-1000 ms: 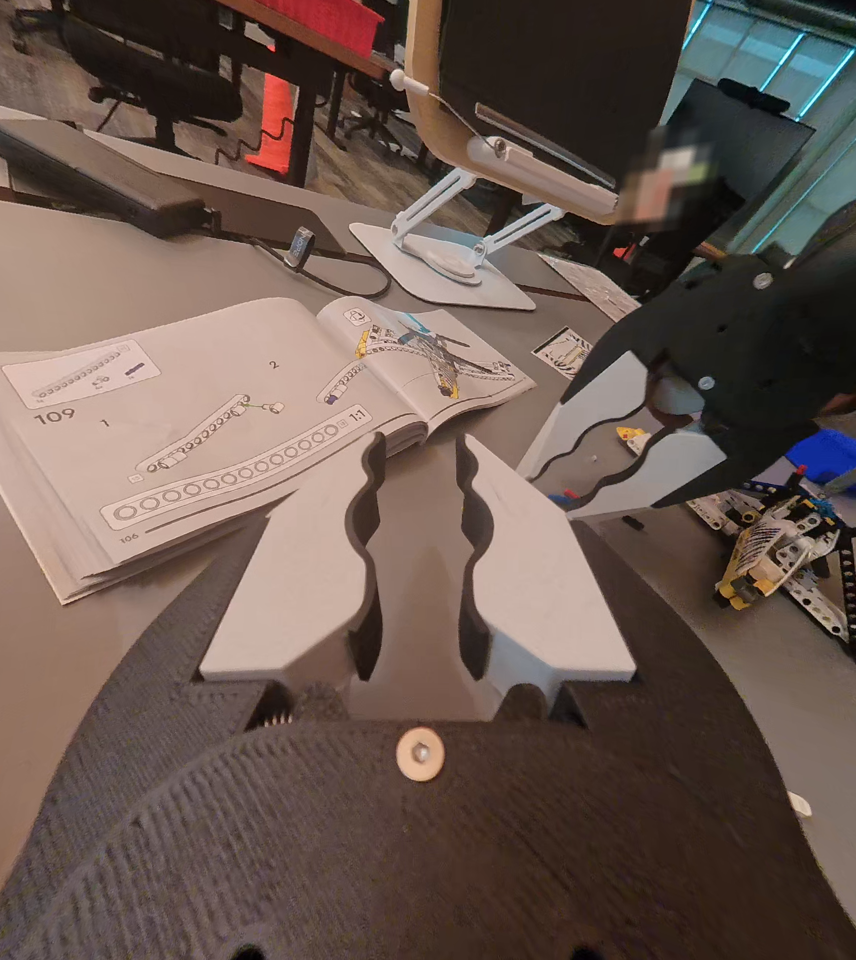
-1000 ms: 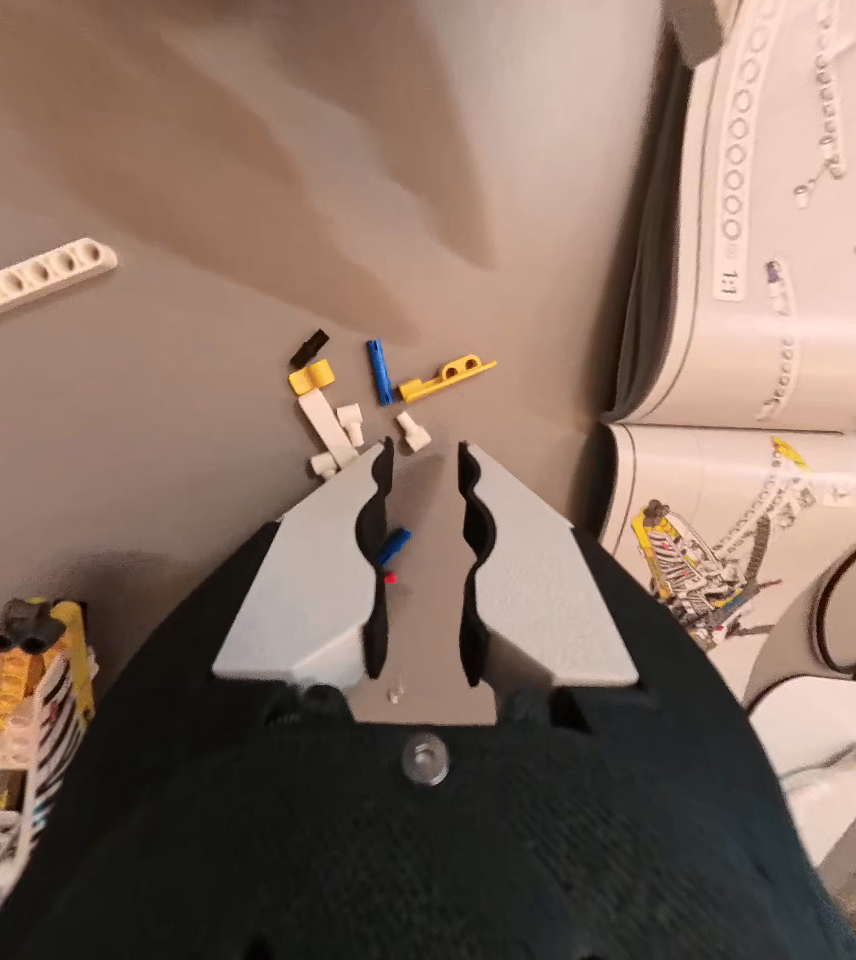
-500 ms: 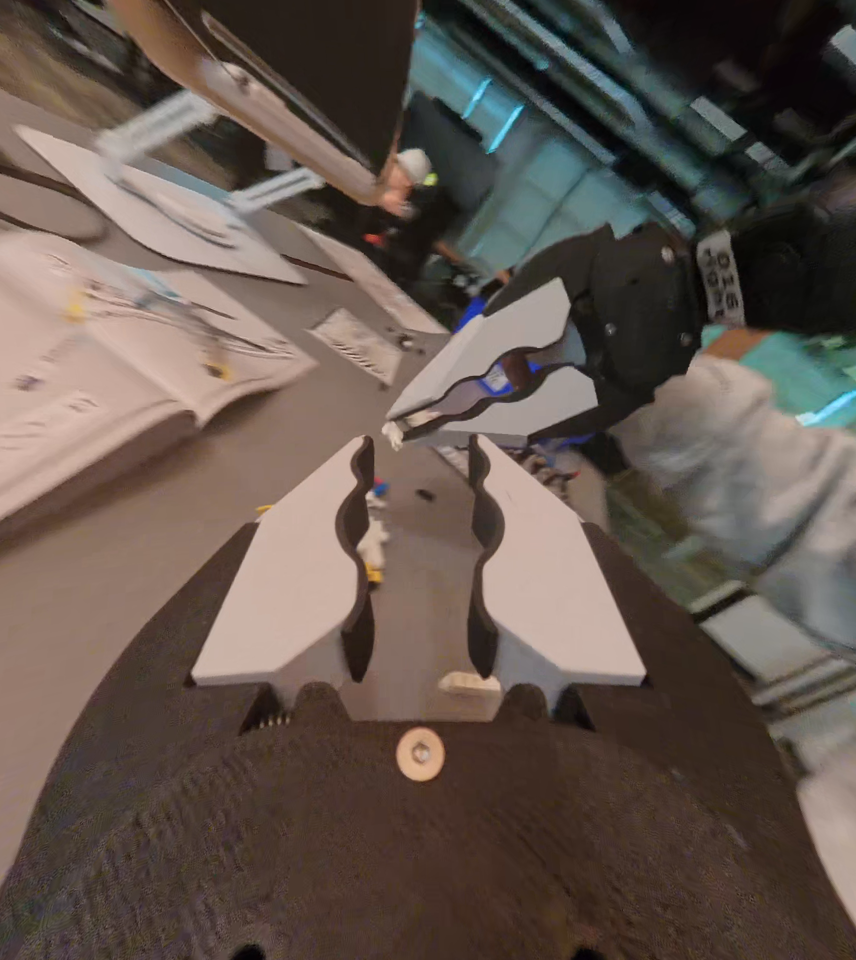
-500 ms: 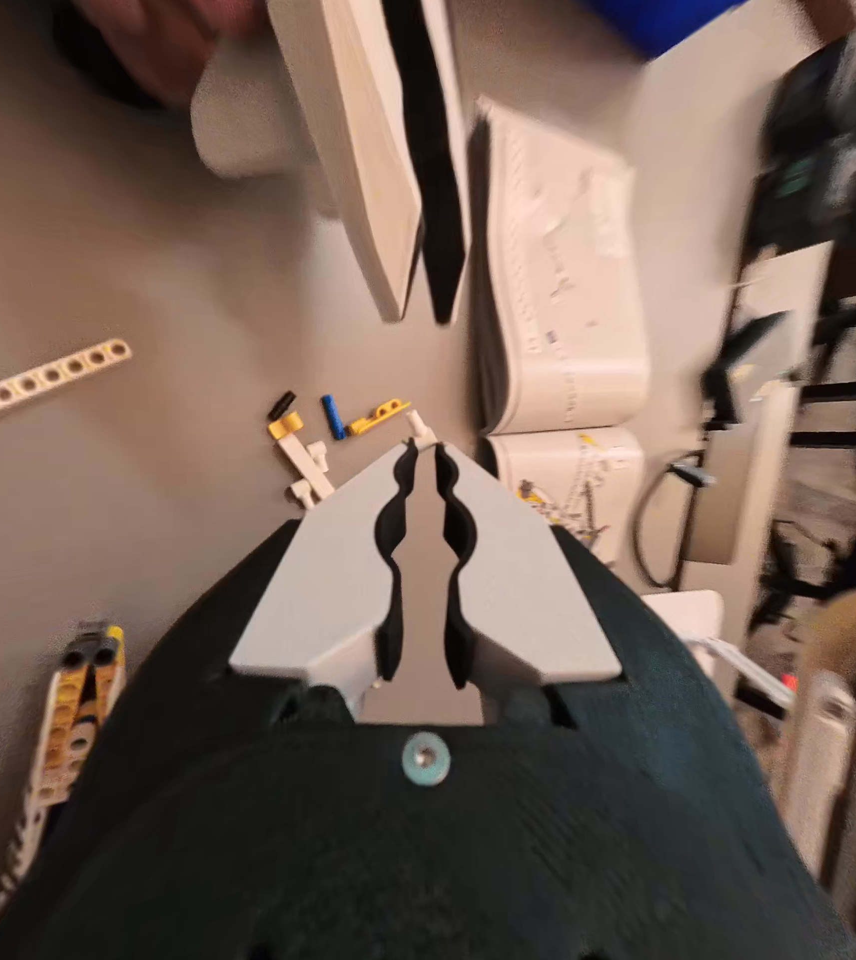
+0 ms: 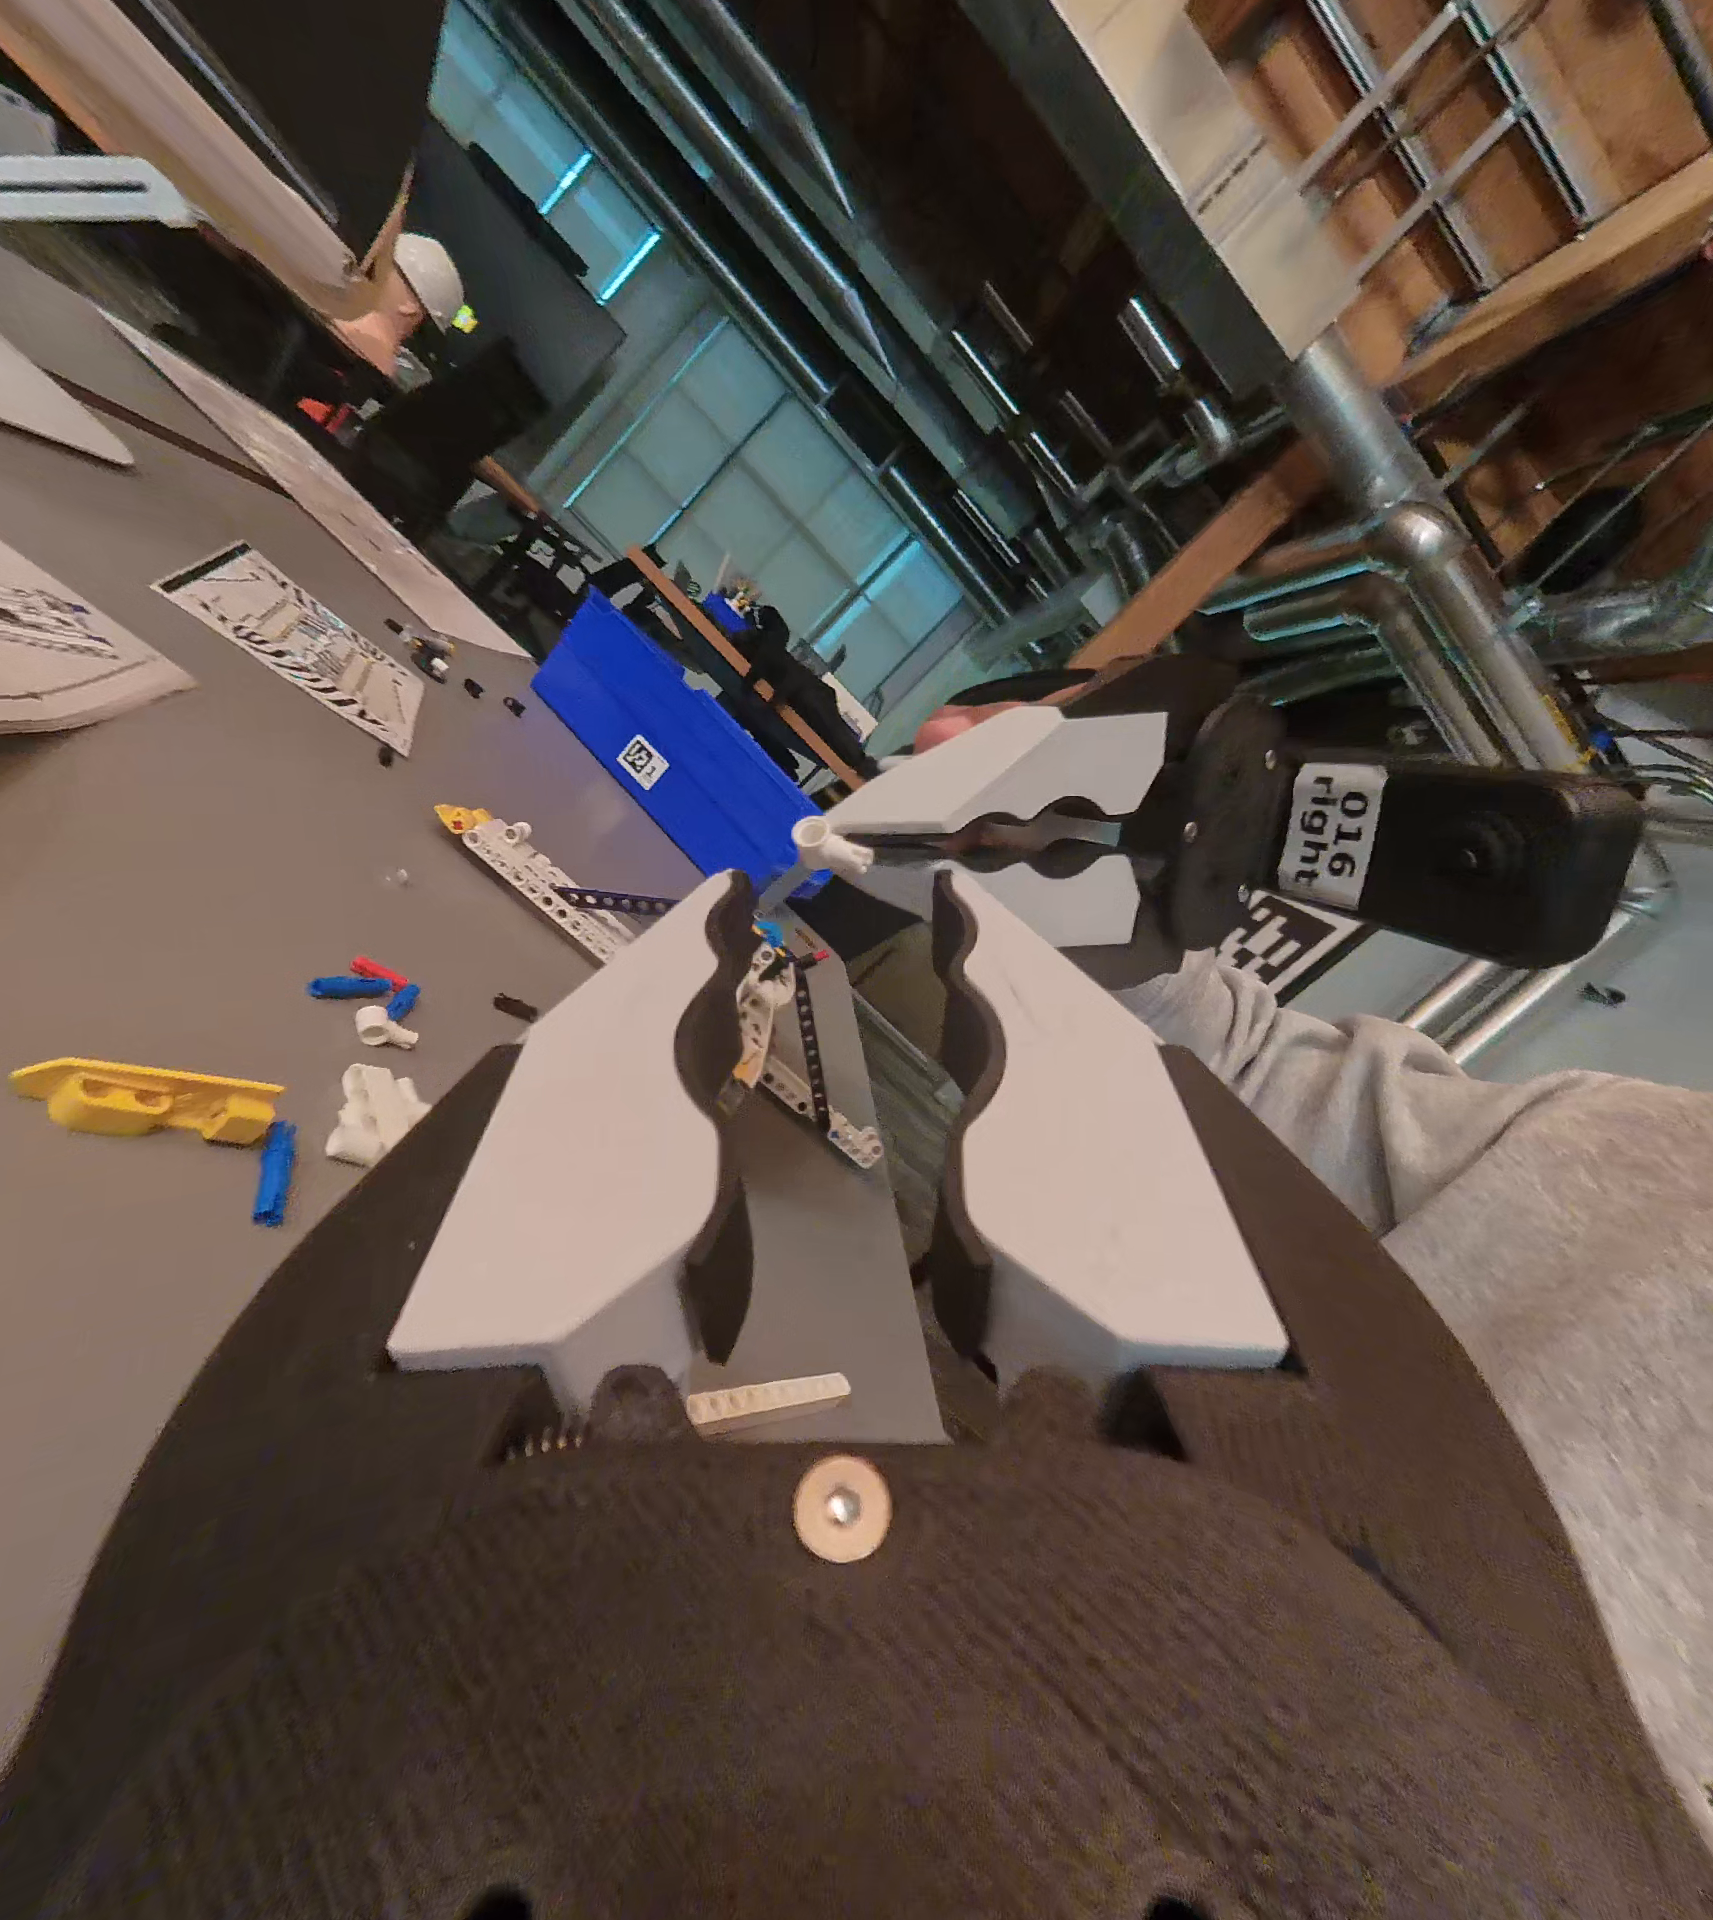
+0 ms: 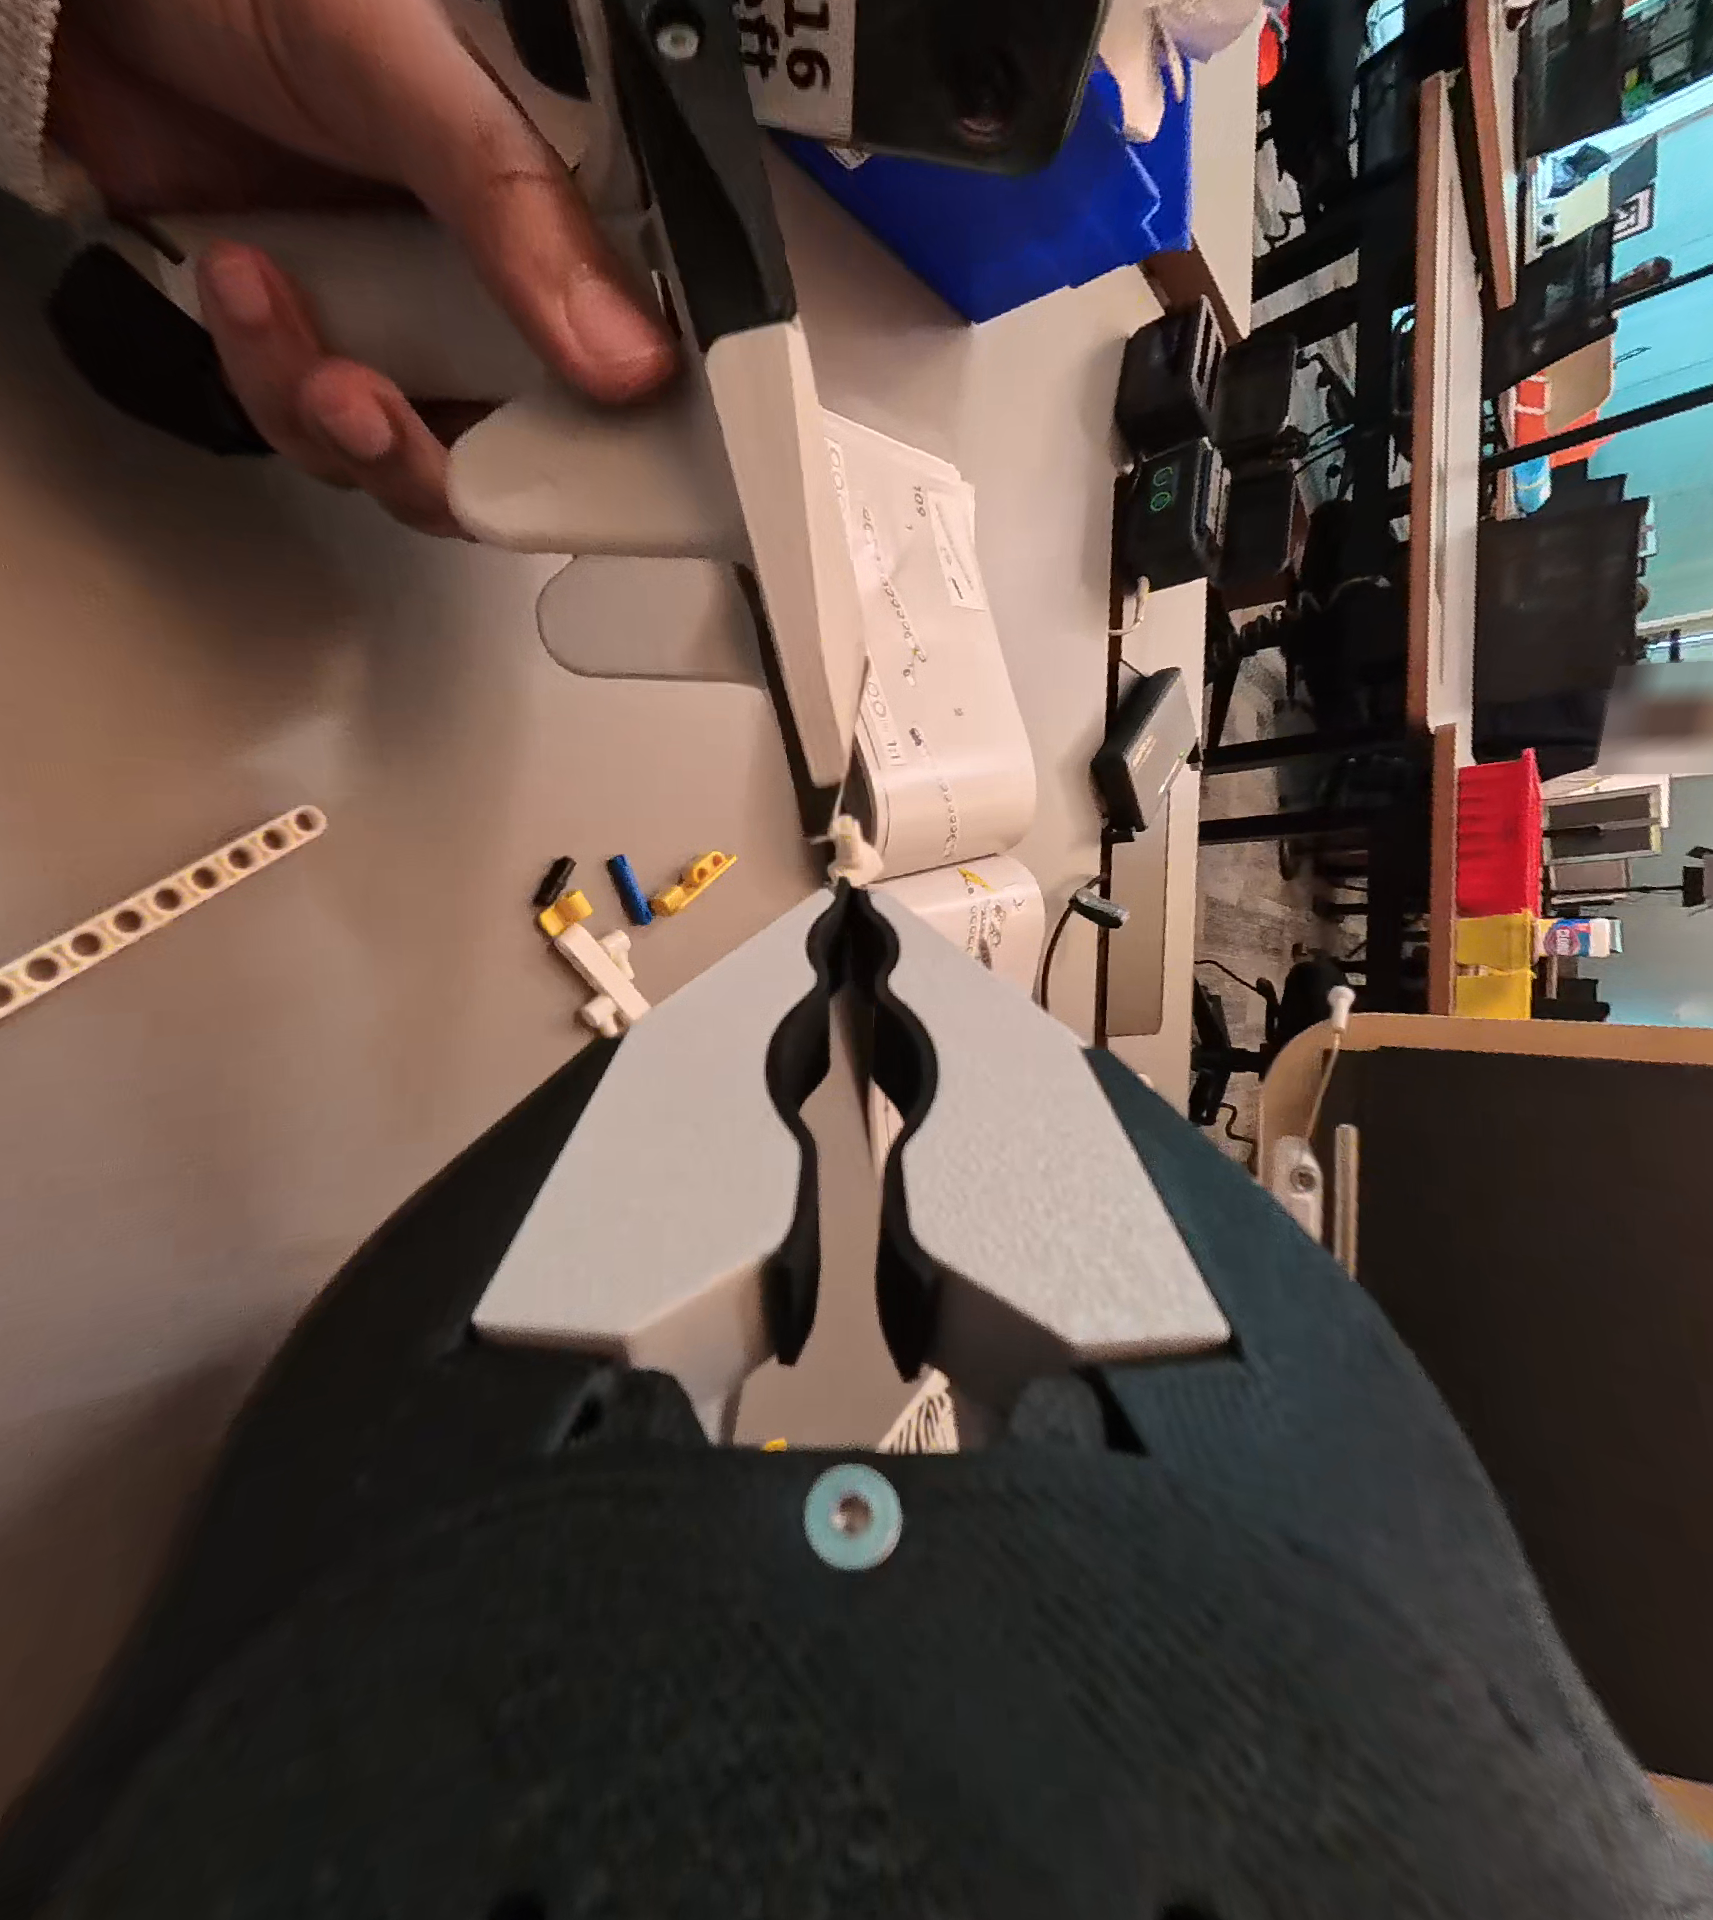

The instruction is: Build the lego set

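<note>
The right gripper (image 5: 867, 847) is clamped on a small white connector piece (image 5: 829, 844), lifted above the grey table (image 5: 104, 914) just ahead of the left gripper (image 5: 836, 904), whose jaws stand wide and empty. This looks like a handover or regrip of the piece. Next, the left jaws likely need to line up squarely on it before closing. The partly built model (image 5: 779, 1023) lies beyond, on the table.

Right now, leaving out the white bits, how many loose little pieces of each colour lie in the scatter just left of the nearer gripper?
Seen from the left wrist view:
yellow piece: 1
blue pins: 3
red pin: 1
black pin: 1
Total: 6
</note>
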Demonstrator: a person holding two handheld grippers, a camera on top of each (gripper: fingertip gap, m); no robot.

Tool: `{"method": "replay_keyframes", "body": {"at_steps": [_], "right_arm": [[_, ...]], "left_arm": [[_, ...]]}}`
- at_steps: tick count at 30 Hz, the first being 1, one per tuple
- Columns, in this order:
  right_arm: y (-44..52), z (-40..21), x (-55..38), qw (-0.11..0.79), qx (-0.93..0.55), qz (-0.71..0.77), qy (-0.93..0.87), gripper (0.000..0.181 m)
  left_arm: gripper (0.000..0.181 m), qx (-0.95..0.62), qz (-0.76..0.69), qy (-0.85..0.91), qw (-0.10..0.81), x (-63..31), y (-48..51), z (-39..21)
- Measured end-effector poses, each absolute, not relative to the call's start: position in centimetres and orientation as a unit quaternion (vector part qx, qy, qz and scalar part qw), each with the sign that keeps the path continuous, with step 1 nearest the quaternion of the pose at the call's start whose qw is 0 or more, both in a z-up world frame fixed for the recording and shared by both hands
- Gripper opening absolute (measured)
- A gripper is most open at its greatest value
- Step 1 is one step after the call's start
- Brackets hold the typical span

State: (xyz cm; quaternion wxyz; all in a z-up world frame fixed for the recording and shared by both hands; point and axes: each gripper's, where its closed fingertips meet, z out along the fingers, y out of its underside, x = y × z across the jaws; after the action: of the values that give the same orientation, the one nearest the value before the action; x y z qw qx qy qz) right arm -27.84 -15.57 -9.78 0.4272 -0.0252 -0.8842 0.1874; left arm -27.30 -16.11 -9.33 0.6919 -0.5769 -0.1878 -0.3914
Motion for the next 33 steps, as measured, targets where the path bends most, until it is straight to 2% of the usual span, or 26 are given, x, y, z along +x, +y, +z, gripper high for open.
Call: {"method": "replay_keyframes", "body": {"at_steps": [3, 8, 19, 24, 28, 33], "right_arm": [[-15.8, -10.1, -27.7, 0.437, -0.021, 0.182, -0.881, 0.000], [-16.5, -9.9, -27.6, 0.461, -0.004, 0.173, -0.870, 0.000], [-17.8, -8.8, -25.7, 0.463, 0.040, 0.225, -0.856, 0.000], [-18.5, -6.4, -23.9, 0.434, 0.024, 0.319, -0.842, 0.004], [-19.0, -5.3, -23.1, 0.391, 0.005, 0.377, -0.840, 0.033], [-21.1, -4.2, -21.0, 0.317, 0.018, 0.452, -0.834, 0.026]], "left_arm": [[0.029, -0.575, -0.401, -0.182, 0.689, -26.8, -15.8, -9.2], [0.012, -0.564, -0.409, -0.190, 0.692, -26.9, -15.8, -9.1], [0.011, -0.539, -0.456, -0.137, 0.694, -25.5, -16.7, -7.7], [0.010, -0.505, -0.490, -0.111, 0.702, -25.0, -17.7, -6.4], [0.010, -0.461, -0.545, -0.060, 0.698, -23.6, -19.2, -4.8], [0.010, -0.423, -0.611, 0.032, 0.668, -20.5, -21.1, -3.0]]}}
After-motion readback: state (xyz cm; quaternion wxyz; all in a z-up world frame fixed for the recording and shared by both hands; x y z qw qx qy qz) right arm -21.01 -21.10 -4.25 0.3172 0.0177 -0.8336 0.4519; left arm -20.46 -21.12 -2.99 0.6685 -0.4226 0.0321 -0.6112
